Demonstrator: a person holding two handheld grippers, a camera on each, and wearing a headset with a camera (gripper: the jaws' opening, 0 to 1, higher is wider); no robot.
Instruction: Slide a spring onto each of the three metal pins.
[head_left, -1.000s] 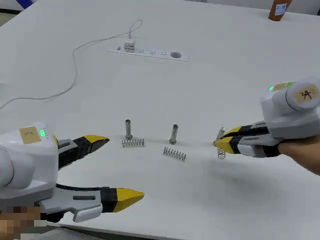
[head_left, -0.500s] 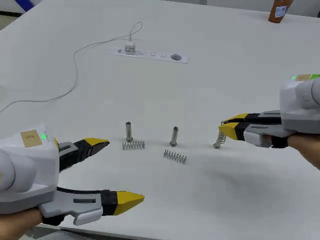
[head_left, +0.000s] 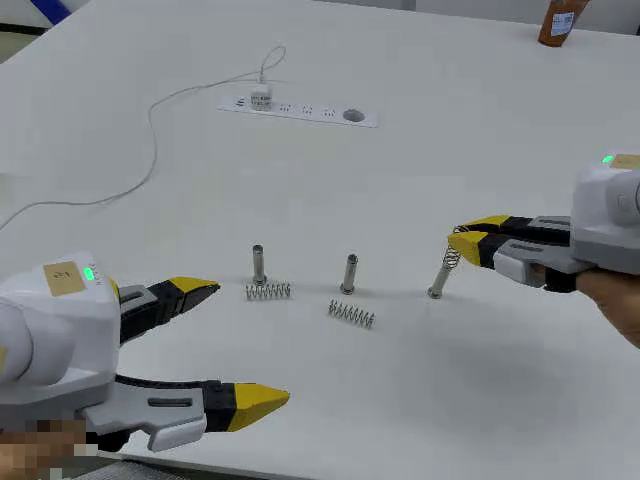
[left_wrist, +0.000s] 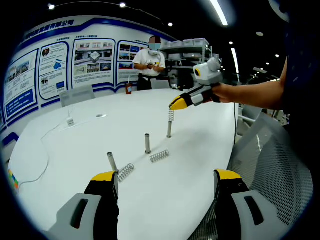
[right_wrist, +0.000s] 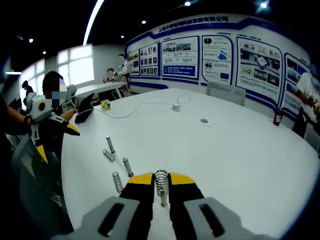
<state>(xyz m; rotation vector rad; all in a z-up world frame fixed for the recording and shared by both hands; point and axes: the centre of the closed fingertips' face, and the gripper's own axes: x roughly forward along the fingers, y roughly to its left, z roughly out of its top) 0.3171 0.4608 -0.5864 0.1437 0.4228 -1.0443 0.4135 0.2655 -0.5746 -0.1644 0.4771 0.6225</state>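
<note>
Three pins stand in a row across the white counter (head_left: 420, 150): the left pin (head_left: 258, 264), the middle pin (head_left: 349, 272) and, at 3 o'clock from it, the right pin (head_left: 437, 287), which seems to lean toward the person's right side. The right hand-held gripper (head_left: 460, 240) has its jaws pinched together on the held spring (head_left: 451, 259), whose lower coils look to be already around the tip of the right pin. In the right gripper view the held spring (right_wrist: 161, 183) stands upright between the yellow tips, with the pin's shaft below it. So the first of three springs is being threaded, I'd say. The next move calls for easing it down the shaft along the pin's own tilt, then letting go gently, since a sideways push may topple the pin.

The left spring (head_left: 268, 291) lies flat just at 6 o'clock of the left pin, and the middle spring (head_left: 351, 314) near 6 o'clock of the middle pin. The left hand-held gripper (head_left: 250, 342) hovers at 8 o'clock of the row, jaws wide apart and holding nothing, well placed to take the left spring.

There is plenty of open counter all round. A power strip (head_left: 300, 108) with its cable (head_left: 152, 130) sits well off at 12 o'clock and a bottle (head_left: 557, 20) at the far 1 o'clock corner. The counter's near edge runs at 6 o'clock, just under the left hand-held gripper.
</note>
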